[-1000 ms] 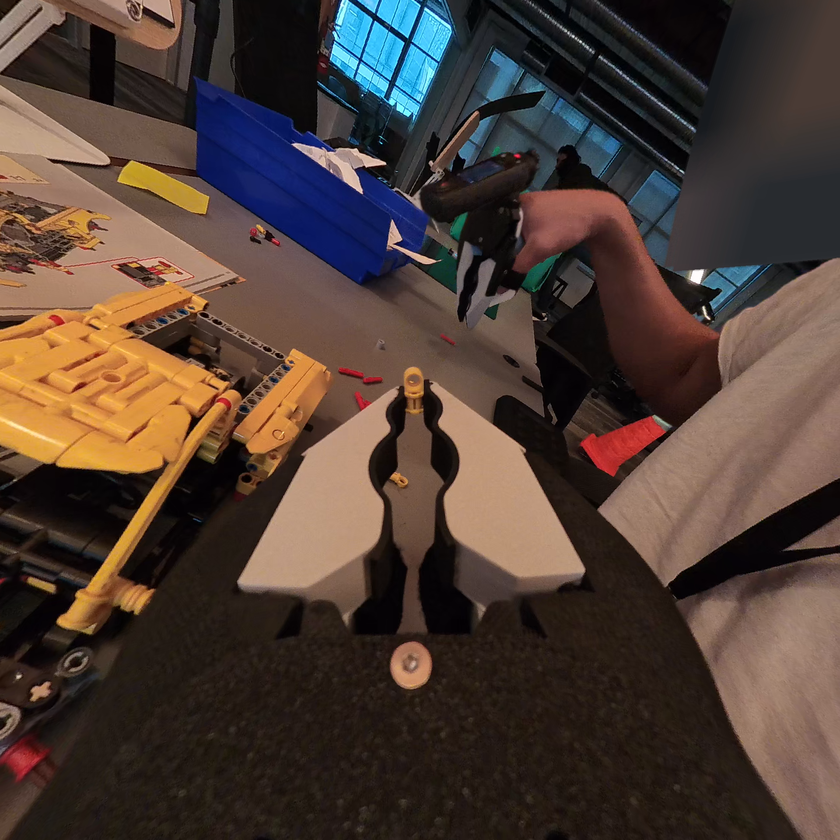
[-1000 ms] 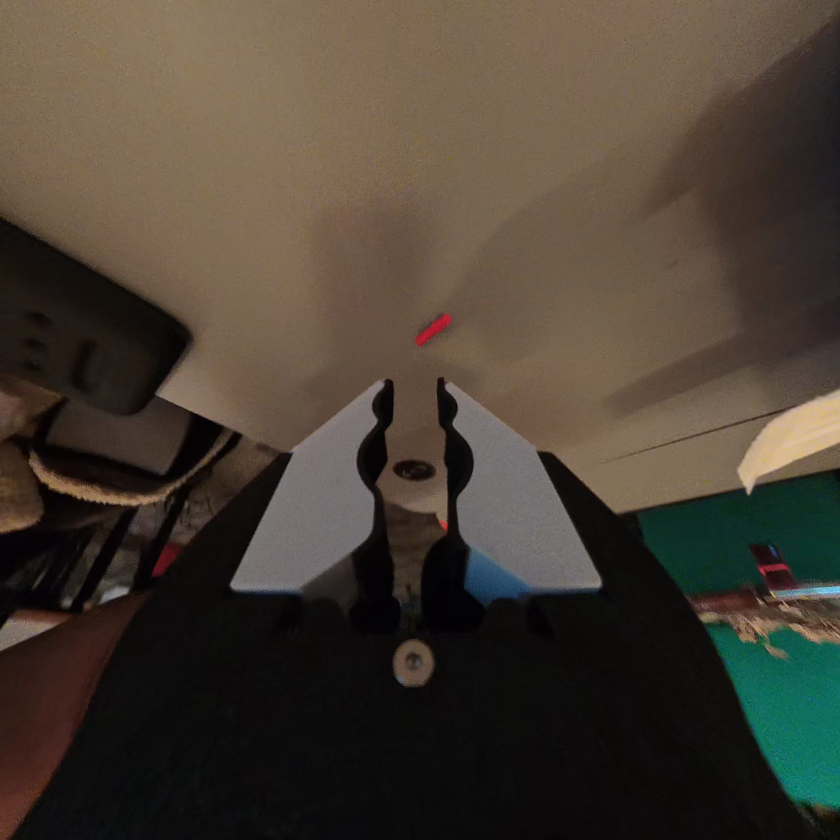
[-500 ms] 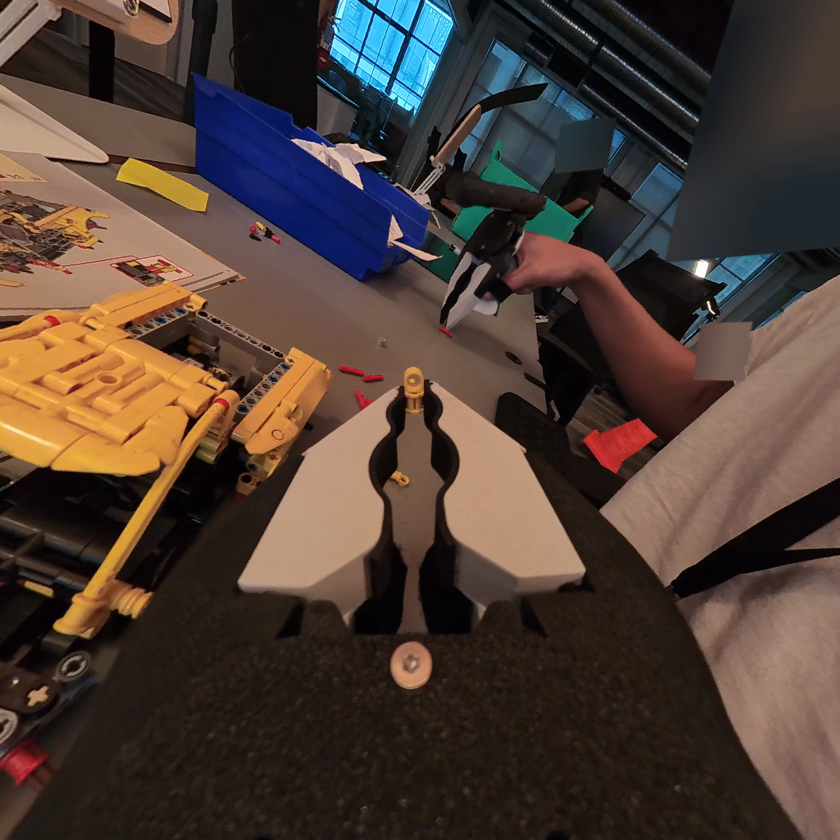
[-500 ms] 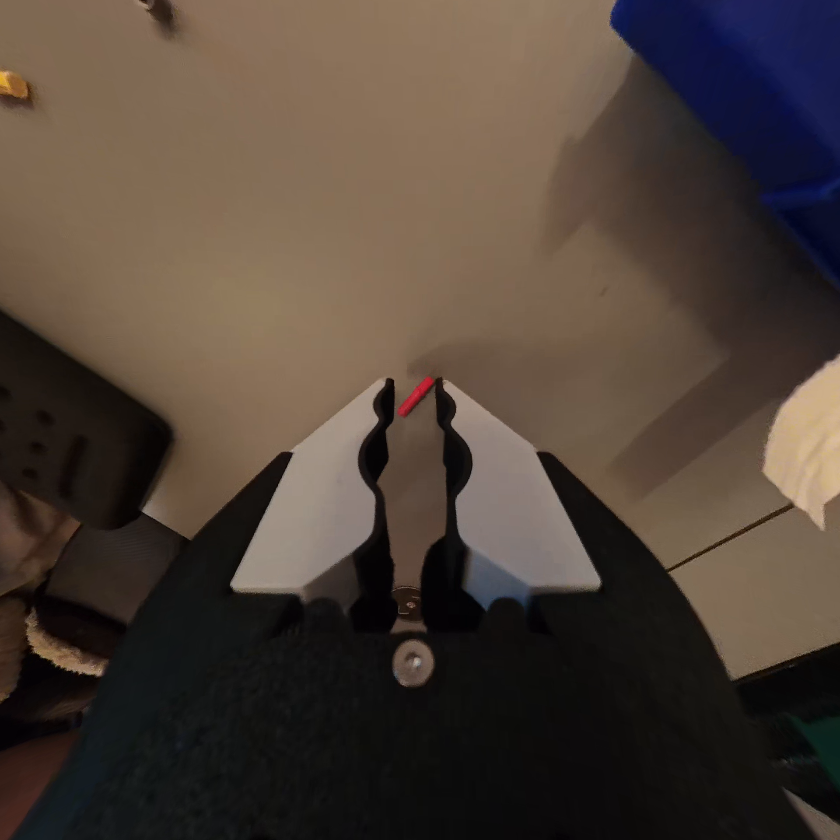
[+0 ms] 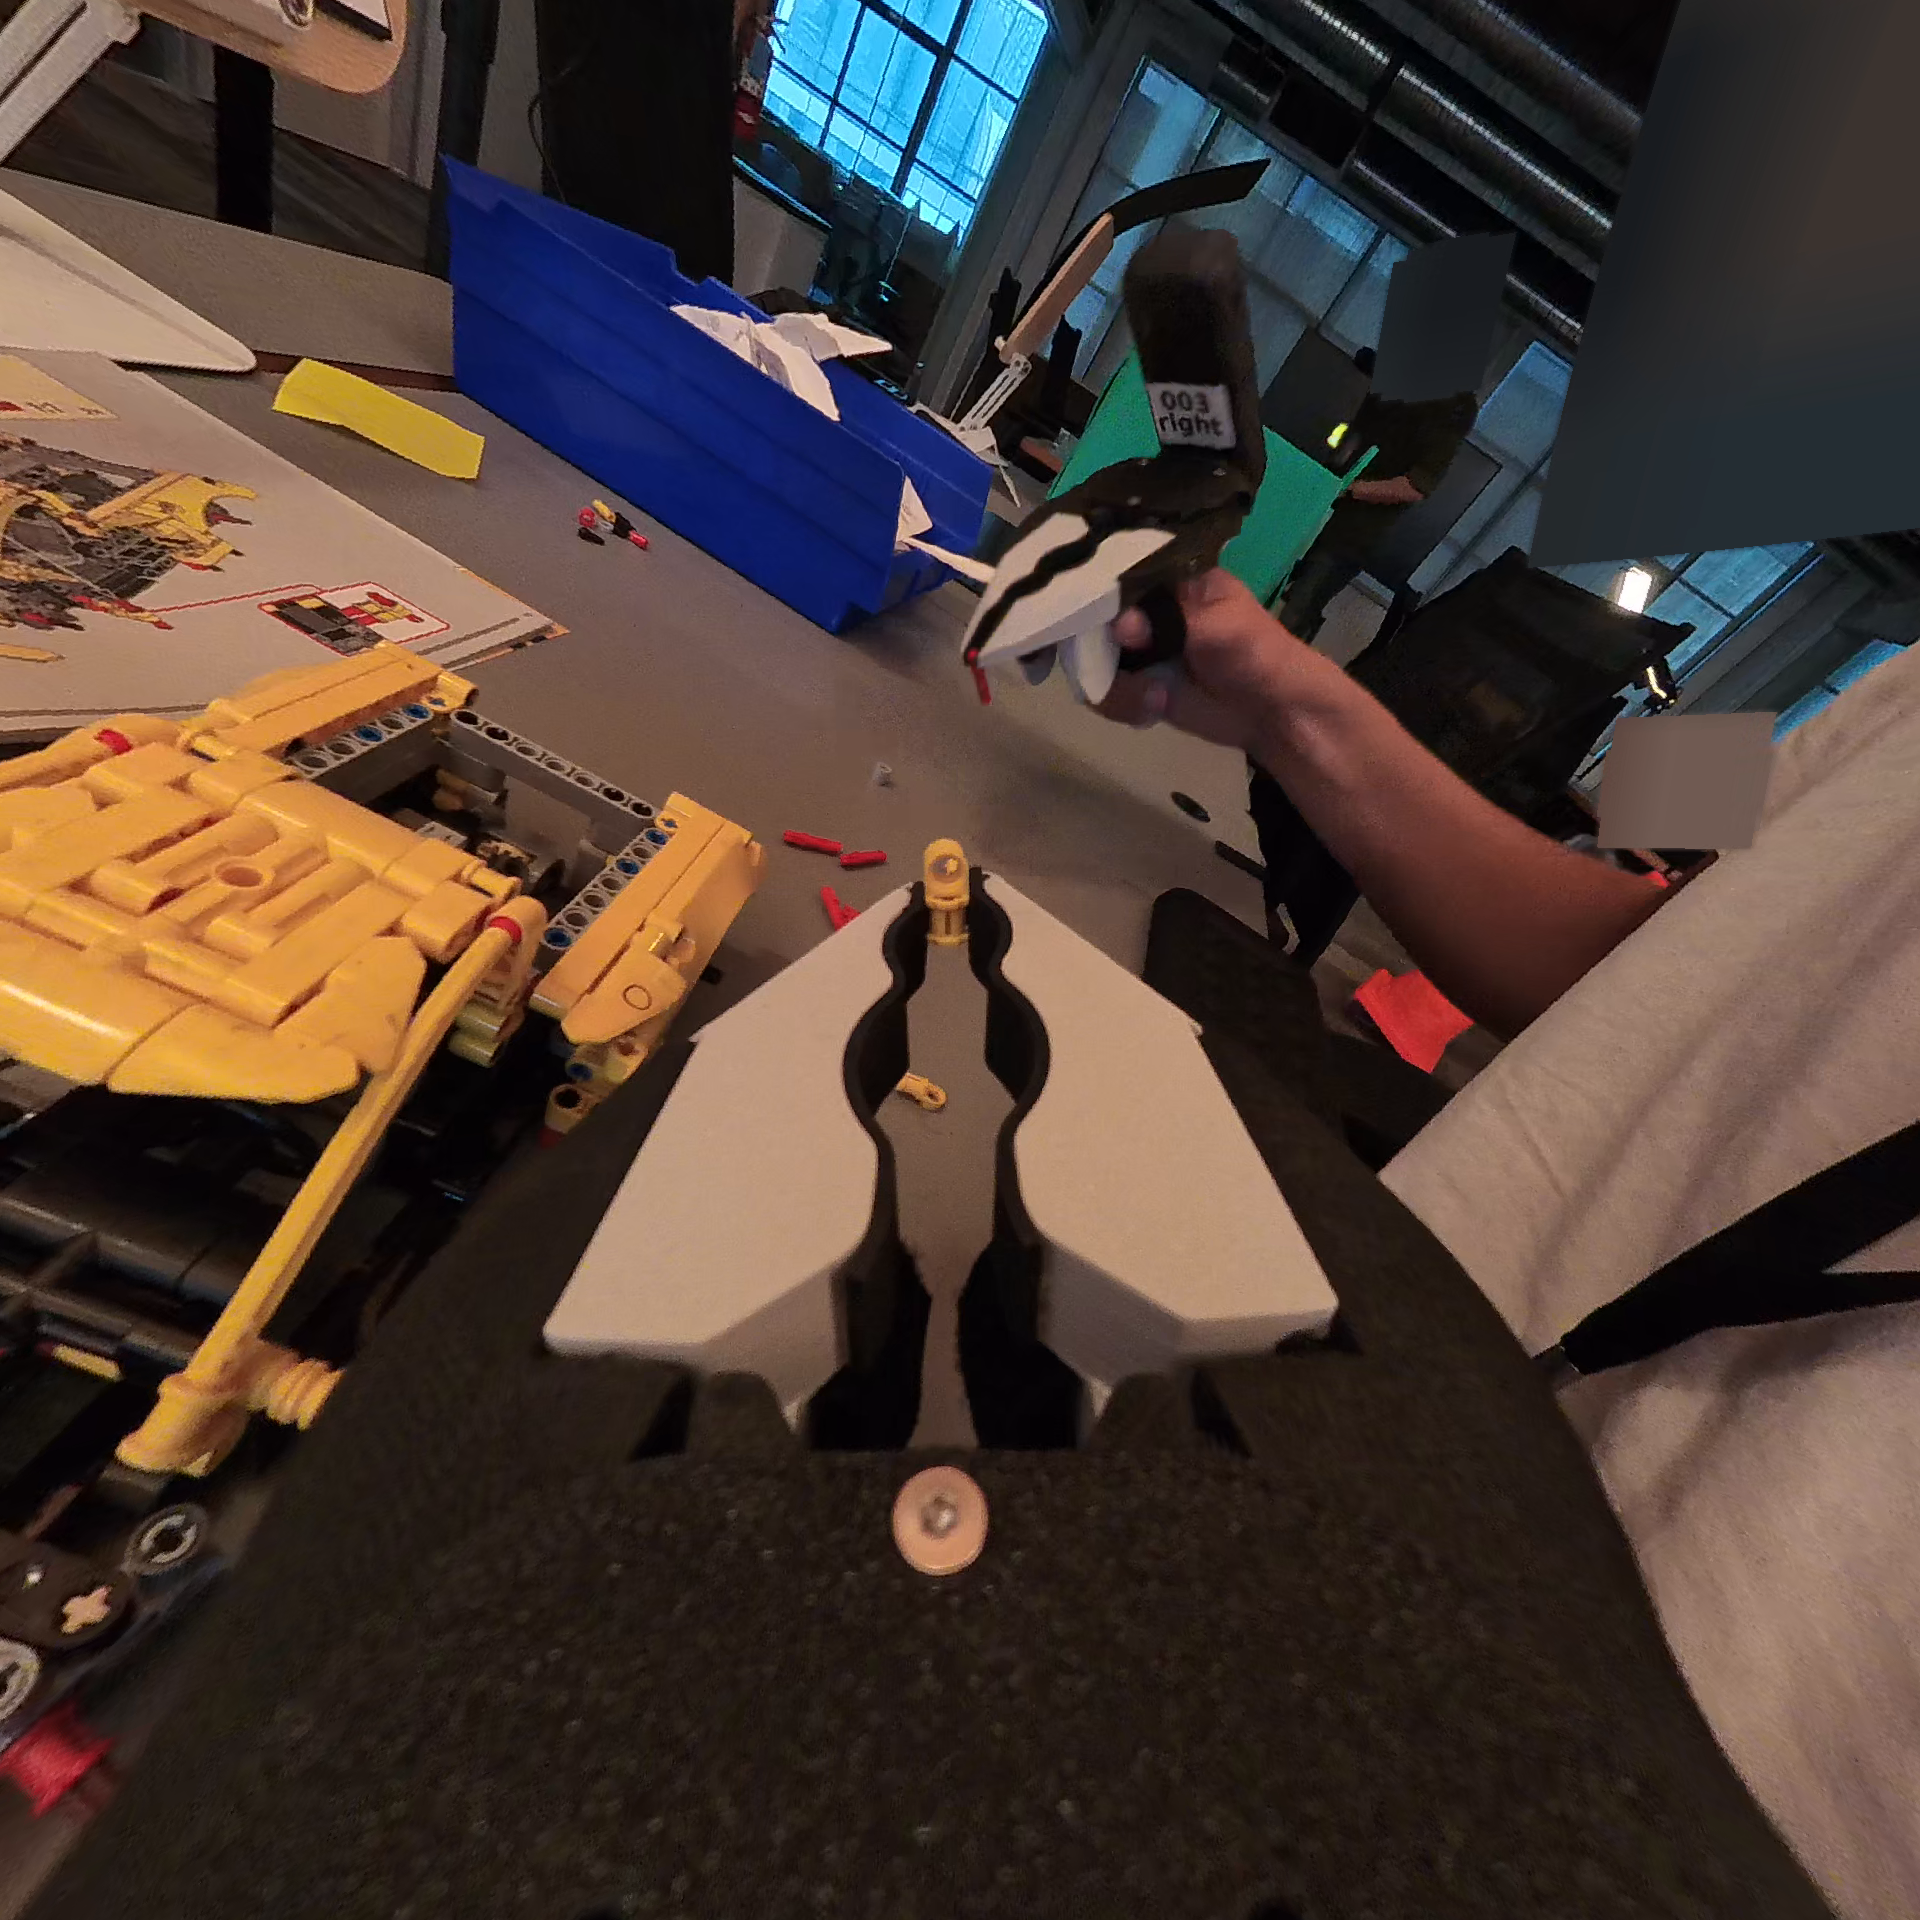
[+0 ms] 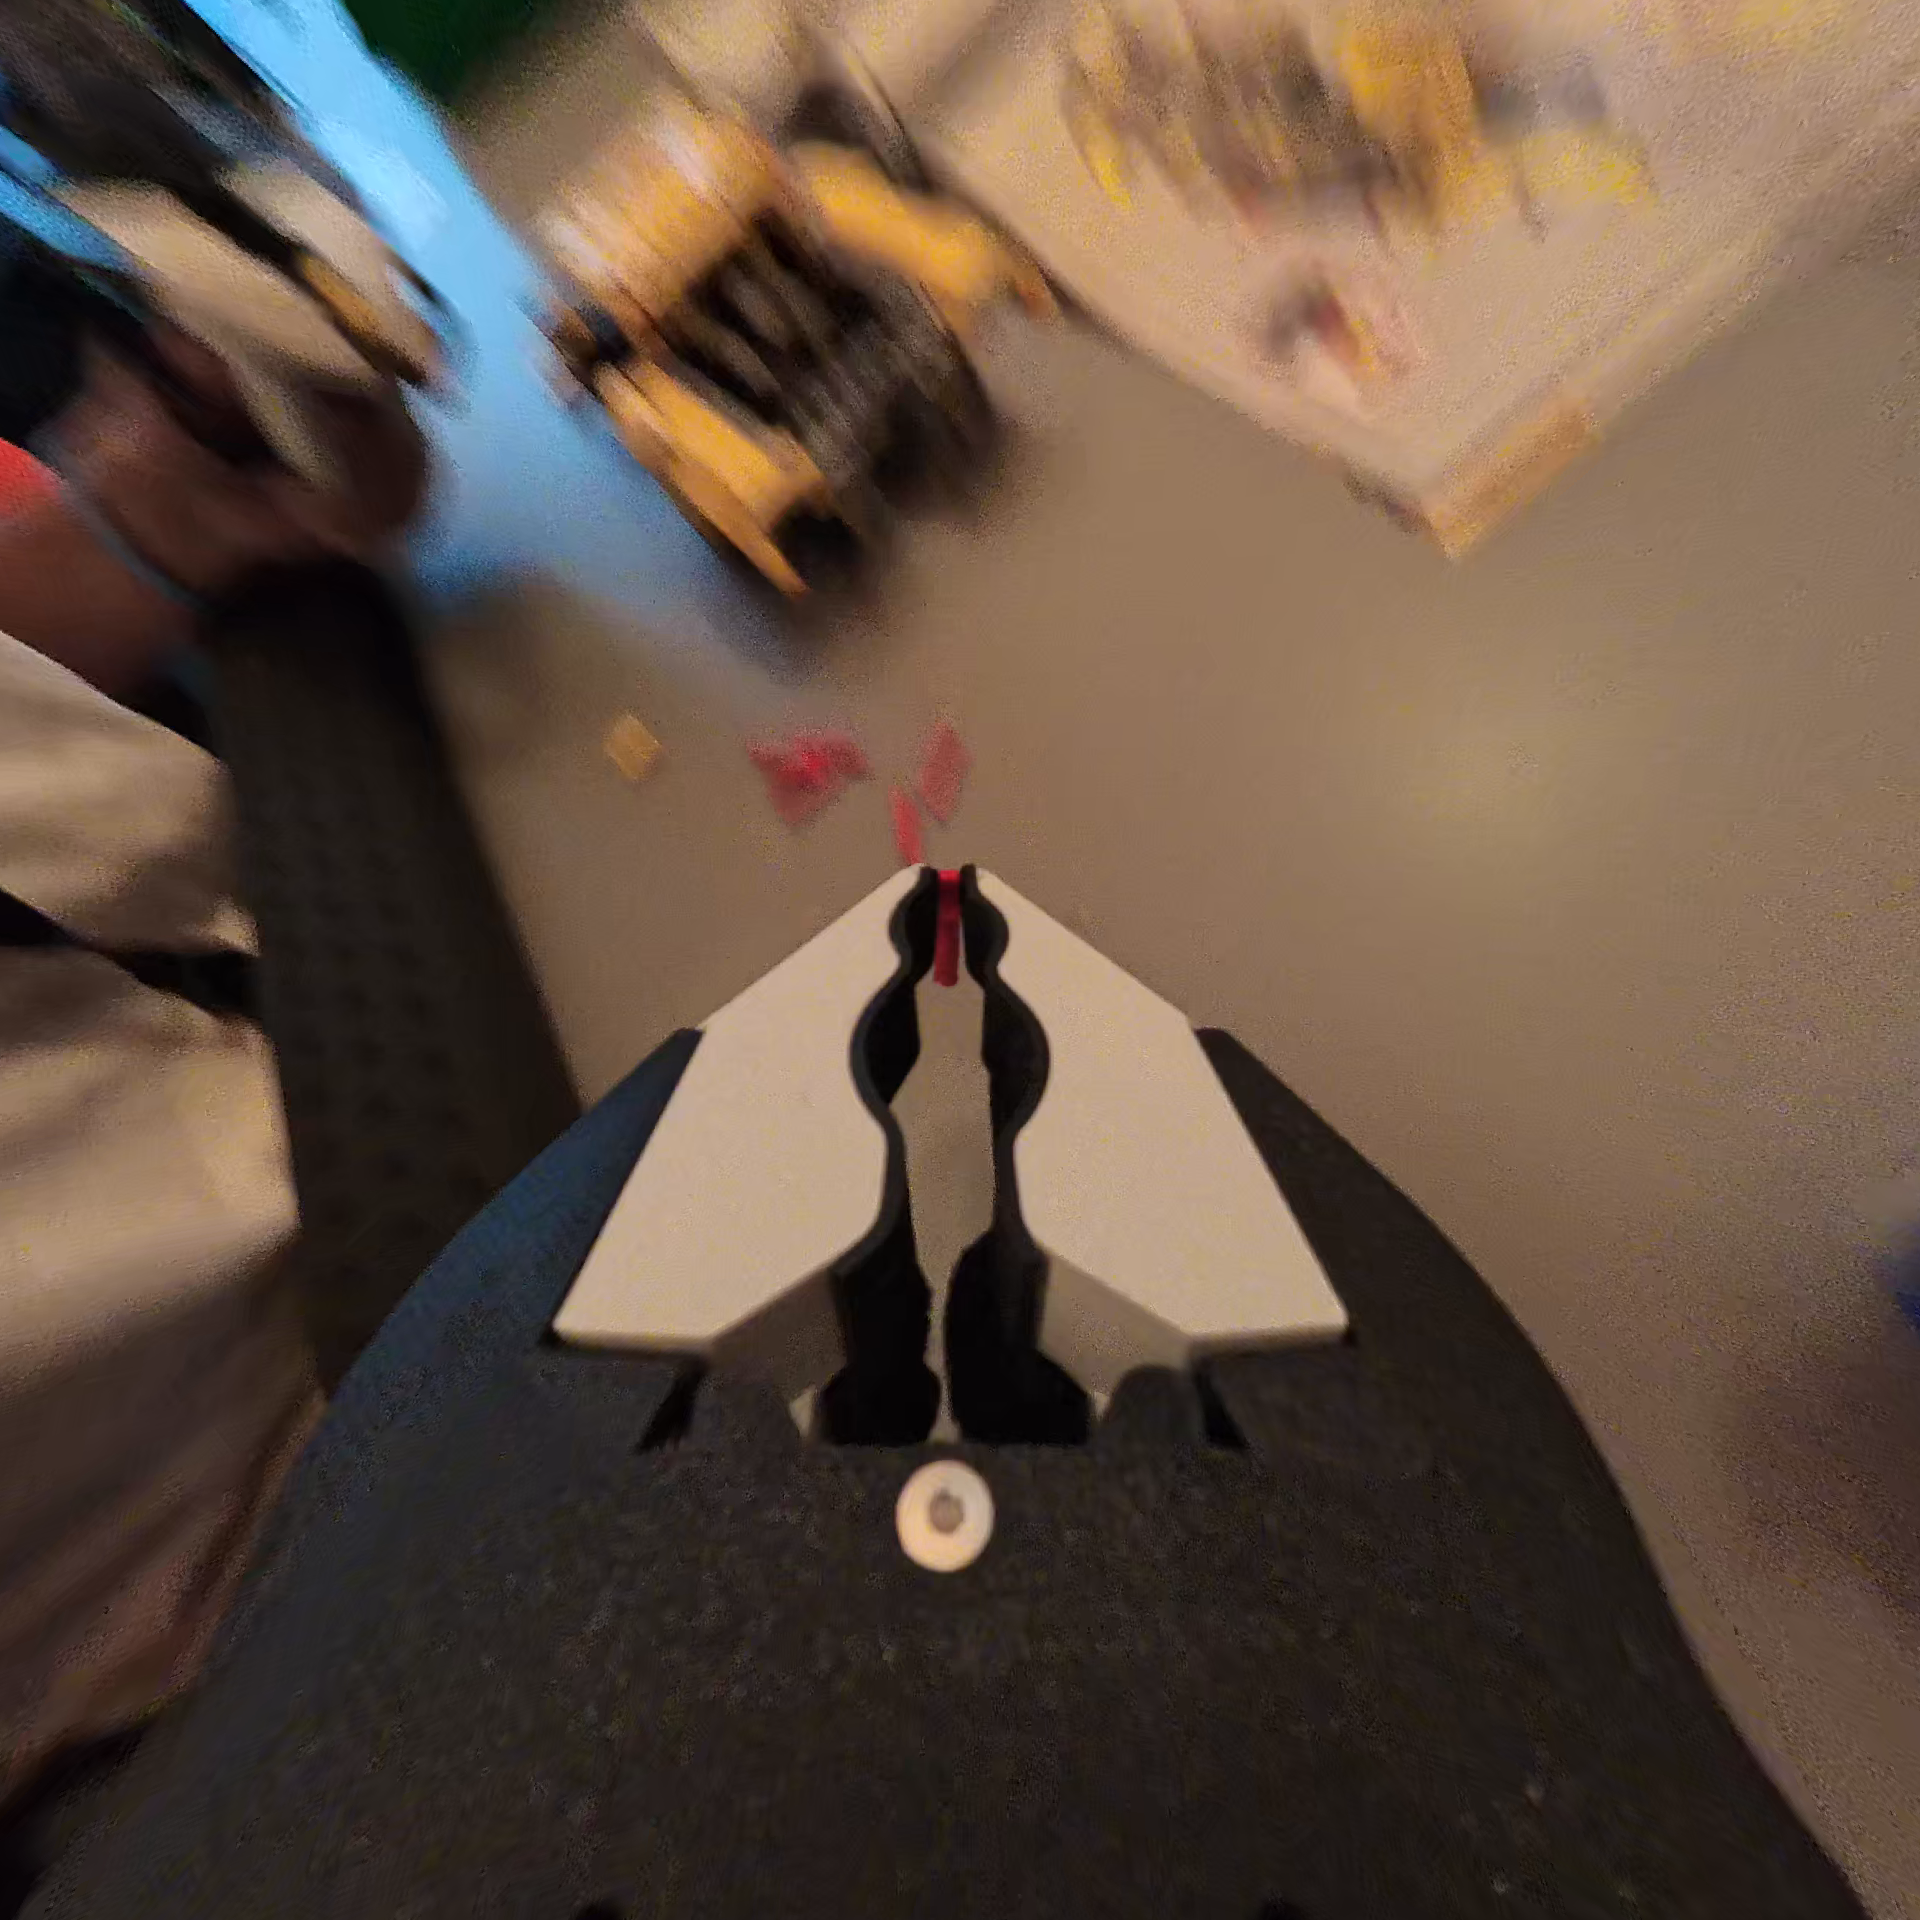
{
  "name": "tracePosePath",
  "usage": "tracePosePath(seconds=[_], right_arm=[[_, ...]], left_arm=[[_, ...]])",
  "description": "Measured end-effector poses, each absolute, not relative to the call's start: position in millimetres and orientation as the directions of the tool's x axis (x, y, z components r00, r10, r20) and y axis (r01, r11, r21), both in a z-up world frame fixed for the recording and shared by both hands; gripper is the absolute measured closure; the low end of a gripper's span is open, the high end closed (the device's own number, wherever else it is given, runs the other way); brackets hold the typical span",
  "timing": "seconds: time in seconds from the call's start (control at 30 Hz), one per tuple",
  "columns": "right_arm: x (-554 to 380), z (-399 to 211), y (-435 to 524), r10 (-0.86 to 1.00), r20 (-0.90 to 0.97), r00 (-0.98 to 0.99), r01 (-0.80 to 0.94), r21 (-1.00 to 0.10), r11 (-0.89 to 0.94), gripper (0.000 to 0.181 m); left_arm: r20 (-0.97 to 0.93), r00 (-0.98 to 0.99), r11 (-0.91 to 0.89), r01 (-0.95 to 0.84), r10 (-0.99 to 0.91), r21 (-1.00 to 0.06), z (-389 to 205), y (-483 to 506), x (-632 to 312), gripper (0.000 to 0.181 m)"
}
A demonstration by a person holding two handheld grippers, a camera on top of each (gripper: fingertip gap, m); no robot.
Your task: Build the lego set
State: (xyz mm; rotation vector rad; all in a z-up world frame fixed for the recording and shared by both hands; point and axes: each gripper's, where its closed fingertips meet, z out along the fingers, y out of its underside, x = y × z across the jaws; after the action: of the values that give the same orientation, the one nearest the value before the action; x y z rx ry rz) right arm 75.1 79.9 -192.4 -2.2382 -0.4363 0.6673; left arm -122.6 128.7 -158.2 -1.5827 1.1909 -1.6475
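While the left gripper (image 5: 945, 883) pinches an upright yellow connector (image 5: 945, 896), the right gripper (image 6: 943, 883) clamps a red pin (image 6: 947, 928) lengthwise.

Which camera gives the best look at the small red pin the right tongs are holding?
The right wrist view: the red pin sits sharp and central, pinched upright at the tips of the right tongs, though the background is motion-blurred. The left wrist view shows only a small red sliver hanging below those tongs, held above the table.

1. Your grey table (image 5: 727, 686) carries the yellow lego model (image 5: 260, 914) left of the left claw (image 5: 947, 902).
2. Loose red pins (image 5: 831, 847) lie just ahead of it.
3. The blue bin (image 5: 675, 416) and instruction sheet (image 5: 208, 582) sit farther ahead-left.
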Motion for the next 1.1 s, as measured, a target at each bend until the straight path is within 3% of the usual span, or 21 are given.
tracePosePath(seconds=[0.1,0.2,0.6,1.1], right_arm=[[-4.6,-140.5,117.4,0.633,-0.378,0.676,-0.101,-0.898,-0.429,0.179],[-66.9,-108.9,137.4,0.725,-0.376,0.577,-0.262,-0.926,-0.271,0.179],[-131.7,-117.1,144.5,0.746,-0.493,0.449,-0.406,-0.856,-0.321,0.18],[-118.8,-125.7,129.3,0.73,-0.507,0.458,-0.363,-0.856,-0.367,0.179]], left_arm=[[0.469,-0.141,-0.444,-0.177,-0.872,-0.878,-158.0,130.0,-121.3,0.175],[0.444,-0.144,-0.422,-0.161,-0.884,-0.892,-154.7,129.4,-122.3,0.175],[0.394,-0.163,-0.377,-0.129,-0.904,-0.917,-147.0,123.2,-124.1,0.175],[0.436,-0.172,-0.427,-0.089,-0.883,-0.9,-140.6,128.7,-128.1,0.175]])
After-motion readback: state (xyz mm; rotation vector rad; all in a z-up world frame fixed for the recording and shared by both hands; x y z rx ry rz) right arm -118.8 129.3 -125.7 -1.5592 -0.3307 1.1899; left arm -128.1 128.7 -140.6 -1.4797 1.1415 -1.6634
